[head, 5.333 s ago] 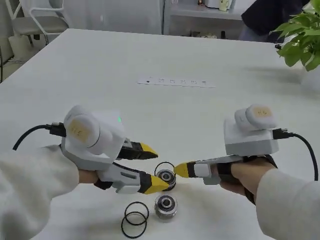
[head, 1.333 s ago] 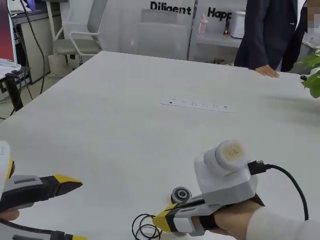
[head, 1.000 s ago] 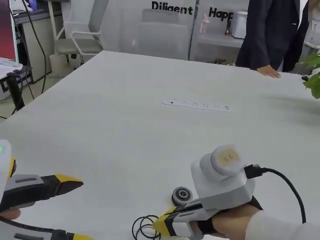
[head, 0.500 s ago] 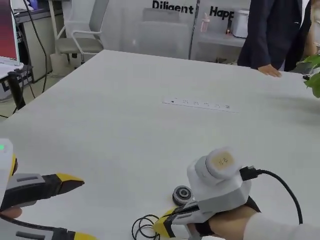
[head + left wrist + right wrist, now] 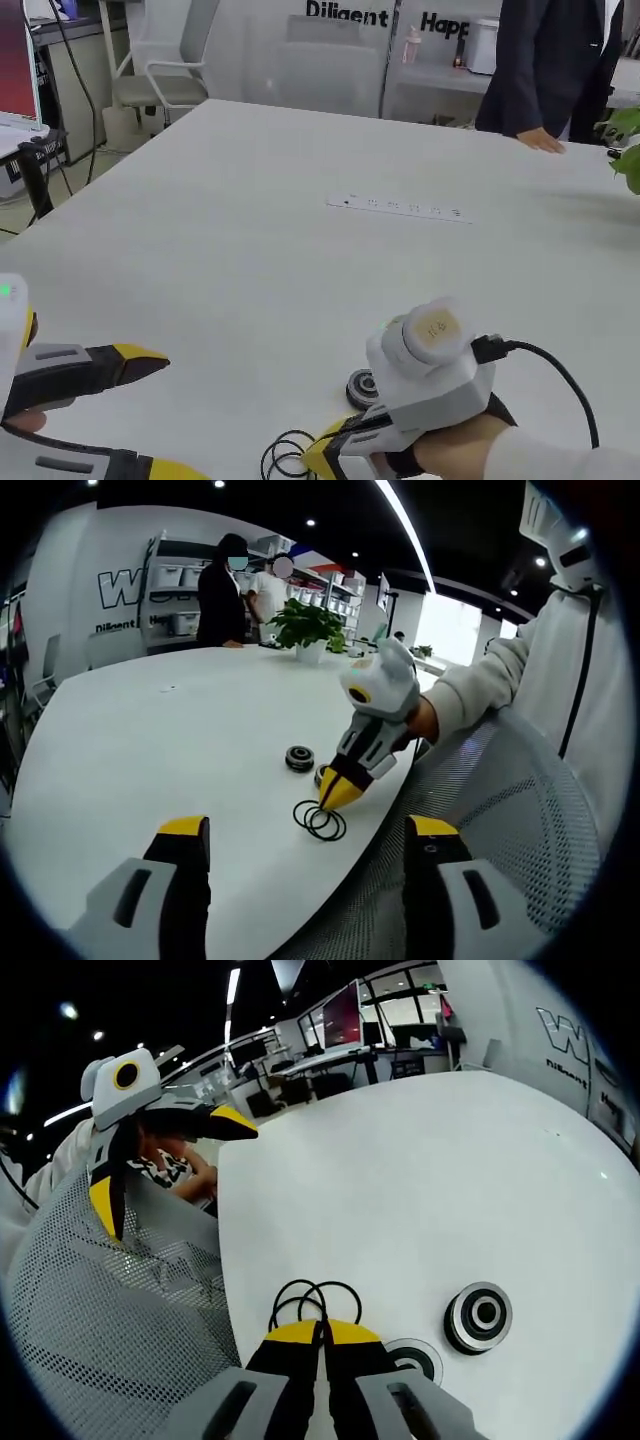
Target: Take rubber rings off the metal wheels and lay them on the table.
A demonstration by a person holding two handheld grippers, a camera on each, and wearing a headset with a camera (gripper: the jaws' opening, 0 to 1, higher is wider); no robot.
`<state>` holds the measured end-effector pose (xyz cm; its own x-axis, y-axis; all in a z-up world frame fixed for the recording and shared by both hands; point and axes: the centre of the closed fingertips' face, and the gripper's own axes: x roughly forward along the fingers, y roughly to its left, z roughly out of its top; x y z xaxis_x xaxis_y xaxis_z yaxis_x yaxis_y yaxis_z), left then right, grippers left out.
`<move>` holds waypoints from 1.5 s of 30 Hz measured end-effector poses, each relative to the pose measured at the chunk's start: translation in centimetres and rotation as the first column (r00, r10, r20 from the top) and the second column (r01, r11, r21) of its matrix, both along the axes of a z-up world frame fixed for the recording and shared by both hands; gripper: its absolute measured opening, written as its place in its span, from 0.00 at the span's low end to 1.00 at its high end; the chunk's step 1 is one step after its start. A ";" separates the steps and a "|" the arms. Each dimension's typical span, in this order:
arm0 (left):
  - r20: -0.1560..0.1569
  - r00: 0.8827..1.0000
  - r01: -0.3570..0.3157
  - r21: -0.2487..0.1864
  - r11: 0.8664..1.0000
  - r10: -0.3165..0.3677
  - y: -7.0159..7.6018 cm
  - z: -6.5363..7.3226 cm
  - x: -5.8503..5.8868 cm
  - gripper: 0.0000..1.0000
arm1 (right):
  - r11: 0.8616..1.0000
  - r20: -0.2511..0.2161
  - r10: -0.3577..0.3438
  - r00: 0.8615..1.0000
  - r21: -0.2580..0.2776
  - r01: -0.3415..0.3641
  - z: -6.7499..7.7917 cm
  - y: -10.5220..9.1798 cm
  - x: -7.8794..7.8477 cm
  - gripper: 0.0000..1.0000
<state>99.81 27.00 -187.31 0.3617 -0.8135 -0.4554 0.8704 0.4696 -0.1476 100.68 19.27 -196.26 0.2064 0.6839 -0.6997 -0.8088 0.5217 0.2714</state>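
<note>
Several black rubber rings [image 5: 283, 461] lie overlapping near the table's front edge, seen too in the left gripper view [image 5: 320, 820] and the right gripper view [image 5: 310, 1300]. My right gripper [image 5: 316, 461] is shut, its yellow tips [image 5: 322, 1332] touching the rings' near side. Whether a ring is pinched I cannot tell. One metal wheel [image 5: 478, 1318] stands free to the right; a second wheel [image 5: 415, 1358] sits partly under the right jaw. My left gripper [image 5: 165, 415] hovers open off the table's left, well apart from the rings, with nothing in it.
A white power strip [image 5: 400, 207] lies mid-table. A person in a dark suit [image 5: 545, 70] stands at the far side, beside a green plant [image 5: 625, 150]. A mesh chair back [image 5: 480, 810] is close behind the table's front edge.
My right gripper has drawn a little toward the front edge and rolled, staying shut at the rings. The left gripper holds still and open. The wheel has not moved.
</note>
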 end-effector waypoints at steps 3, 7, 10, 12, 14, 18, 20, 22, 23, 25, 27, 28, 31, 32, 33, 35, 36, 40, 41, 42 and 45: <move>0.001 1.000 0.000 0.002 1.000 0.000 0.0 0.0 0.0 0.77 | 1.000 -0.004 0.003 1.000 0.002 -0.003 0.0 0.0 -0.1 0.00; -0.001 1.000 -0.001 0.000 1.000 0.001 0.0 0.0 0.0 0.77 | 1.000 -0.001 -0.004 1.000 0.010 0.004 0.1 0.1 0.1 0.01; -0.005 1.000 0.002 -0.003 1.000 -0.002 0.0 0.0 -0.1 0.77 | 1.000 -0.004 -0.012 1.000 0.020 0.012 0.2 0.0 0.2 0.02; -0.008 1.000 0.005 -0.001 1.000 -0.005 -0.1 -0.1 -0.1 0.77 | 1.000 0.001 -0.013 1.000 0.019 0.013 0.3 0.0 0.2 0.03; -0.010 1.000 0.007 0.001 1.000 -0.007 -0.1 -0.1 -0.2 0.77 | 1.000 0.003 -0.014 1.000 0.020 0.014 0.4 0.1 0.3 0.05; -0.010 1.000 0.008 0.004 1.000 -0.008 -0.1 -0.2 -0.2 0.77 | 0.999 0.015 -0.024 1.000 0.026 0.024 0.8 -0.2 0.7 0.05; -0.011 1.000 0.010 0.006 1.000 -0.010 -0.1 -0.2 -0.2 0.77 | 0.999 0.018 -0.033 0.999 0.039 0.033 1.3 -0.3 1.0 0.05; -0.012 1.000 0.012 0.008 1.000 -0.012 -0.1 -0.2 -0.2 0.77 | 0.996 0.026 -0.056 0.998 0.073 0.054 2.2 -0.3 1.6 0.06; -0.012 1.000 0.012 0.009 1.000 -0.012 -0.1 -0.2 -0.2 0.77 | 0.994 0.023 -0.067 0.997 0.087 0.065 2.5 -0.4 1.8 0.06; -0.013 1.000 0.013 0.008 1.000 -0.013 -0.1 -0.2 -0.2 0.77 | 0.989 0.021 -0.094 0.995 0.116 0.091 3.1 -0.6 2.3 0.07; -0.015 1.000 0.014 0.007 1.000 -0.014 -0.2 -0.2 -0.3 0.77 | 0.987 0.019 -0.109 0.994 0.119 0.106 3.3 -1.0 2.6 0.07; -0.015 1.000 0.016 0.008 1.000 -0.016 -0.2 -0.3 -0.3 0.77 | 0.986 0.016 -0.114 0.993 0.123 0.111 3.4 -1.1 2.7 0.07; -0.017 1.000 0.019 0.012 1.000 -0.019 -0.2 -0.3 -0.3 0.77 | 0.983 0.014 -0.126 0.992 0.133 0.123 3.7 -1.3 2.9 0.08; -0.018 1.000 0.020 0.014 1.000 -0.020 -0.2 -0.3 -0.4 0.77 | 0.982 0.016 -0.132 0.991 0.140 0.128 3.9 -1.4 3.0 0.08; -0.019 1.000 0.021 0.014 1.000 -0.021 -0.2 -0.4 -0.4 0.77 | 0.980 0.019 -0.136 0.990 0.146 0.132 4.1 -1.5 3.2 0.09; -0.021 0.999 0.024 0.015 1.000 -0.024 -0.2 -0.4 -0.4 0.77 | 0.976 0.024 -0.146 0.989 0.166 0.140 4.7 -1.5 3.4 0.10; -0.022 0.999 0.026 0.016 1.000 -0.026 -0.3 -0.4 -0.4 0.77 | 0.975 0.026 -0.148 0.989 0.173 0.141 4.9 -1.6 3.5 0.10; -0.027 0.999 0.032 0.020 0.999 -0.032 -0.3 -0.5 -0.5 0.77 | 0.967 0.057 -0.152 0.987 0.214 0.137 6.1 -1.8 4.1 0.14; -0.027 0.999 0.033 0.021 0.999 -0.033 -0.3 -0.5 -0.5 0.77 | 0.964 0.065 -0.161 0.985 0.226 0.143 6.4 -2.0 4.3 0.15; -0.027 0.999 0.033 0.021 0.999 -0.033 -0.3 -0.5 -0.5 0.77 | 0.961 0.069 -0.169 0.983 0.234 0.149 6.6 -2.1 4.5 0.15; -0.029 0.999 0.034 0.020 0.999 -0.034 -0.3 -0.6 -0.6 0.77 | 0.949 0.077 -0.198 0.977 0.266 0.172 7.3 -2.6 5.1 0.18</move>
